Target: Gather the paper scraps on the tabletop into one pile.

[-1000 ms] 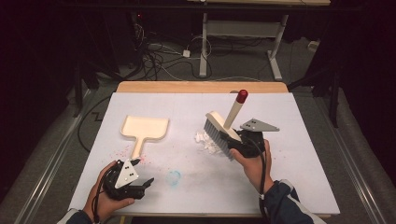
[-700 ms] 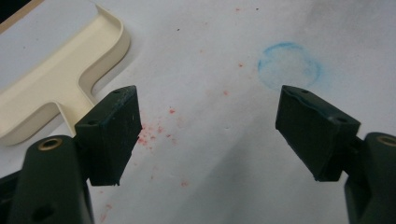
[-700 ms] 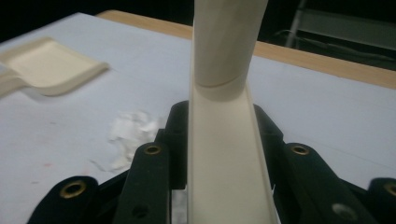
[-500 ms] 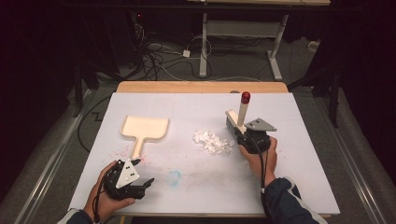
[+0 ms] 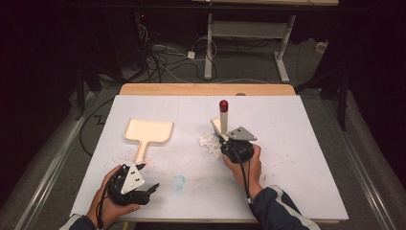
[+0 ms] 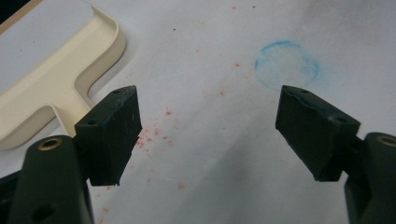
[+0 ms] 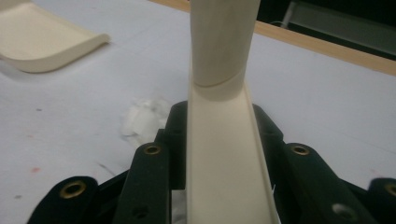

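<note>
My right gripper (image 5: 224, 140) is shut on a cream brush (image 5: 223, 119) with a red-tipped handle that stands up and away from me. The brush head sits low, just right of a small pile of white scraps (image 5: 208, 143). In the right gripper view the brush body (image 7: 224, 140) runs up between my jaws, with the scraps (image 7: 142, 116) to its left. A cream dustpan (image 5: 148, 132) lies at left centre, handle toward me. My left gripper (image 5: 149, 189) rests open at the front left; its own view shows the dustpan handle (image 6: 51, 79) beyond the left jaw.
The white table top (image 5: 297, 129) carries a faint blue ring (image 5: 178, 182) near the left gripper and scattered red specks (image 6: 149, 135). A wooden edge (image 5: 206, 89) borders the far side. Beyond it are cables and a desk frame on a dark floor.
The right gripper swung the brush off the scraps to their right, then came down and back leftward beside the pile. The left hand has stayed put.
</note>
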`<state>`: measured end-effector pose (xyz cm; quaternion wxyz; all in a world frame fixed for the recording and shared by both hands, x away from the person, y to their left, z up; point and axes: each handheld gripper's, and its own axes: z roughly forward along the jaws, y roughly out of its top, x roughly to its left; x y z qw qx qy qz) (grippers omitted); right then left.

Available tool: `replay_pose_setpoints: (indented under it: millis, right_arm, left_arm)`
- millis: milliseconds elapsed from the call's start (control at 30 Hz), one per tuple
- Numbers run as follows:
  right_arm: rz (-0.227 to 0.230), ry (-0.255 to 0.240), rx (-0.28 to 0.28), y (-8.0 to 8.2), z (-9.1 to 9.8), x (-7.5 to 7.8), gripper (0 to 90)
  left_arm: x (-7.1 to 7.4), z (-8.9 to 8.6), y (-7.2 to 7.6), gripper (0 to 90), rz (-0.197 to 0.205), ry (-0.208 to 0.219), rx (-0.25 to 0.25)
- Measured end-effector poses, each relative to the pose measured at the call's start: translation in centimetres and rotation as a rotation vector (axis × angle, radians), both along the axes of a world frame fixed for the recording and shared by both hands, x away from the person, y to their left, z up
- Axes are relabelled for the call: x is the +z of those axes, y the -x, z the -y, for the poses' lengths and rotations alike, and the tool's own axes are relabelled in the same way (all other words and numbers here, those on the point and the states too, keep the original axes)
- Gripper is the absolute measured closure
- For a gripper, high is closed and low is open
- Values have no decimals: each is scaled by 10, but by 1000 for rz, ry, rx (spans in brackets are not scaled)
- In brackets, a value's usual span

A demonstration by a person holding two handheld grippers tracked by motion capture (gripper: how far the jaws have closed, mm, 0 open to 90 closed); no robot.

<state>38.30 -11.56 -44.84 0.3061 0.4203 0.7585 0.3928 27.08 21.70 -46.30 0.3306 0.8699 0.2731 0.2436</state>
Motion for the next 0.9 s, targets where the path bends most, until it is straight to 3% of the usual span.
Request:
replay_pose_setpoints:
  millis: [100,167,367,400,633,900]
  right_arm:
    - [36,48,13,3,-10,0,675]
    - [46,53,17,3,-10,2,675]
    - [36,-11,10,4,4,11,674]
    - [37,-48,7,4,11,17,675]
    - [36,-142,-2,5,37,33,674]
    - [19,-136,-7,1,51,30,674]
  left_arm:
    - [0,0,0,216,0,1,0]
    - [0,-1,1,216,3,2,-1]
    - [0,0,0,216,1,-2,-2]
    - [0,1,0,216,-1,-6,-4]
    - [0,1,0,216,0,3,-2]
    - [1,0,1,216,3,3,0]
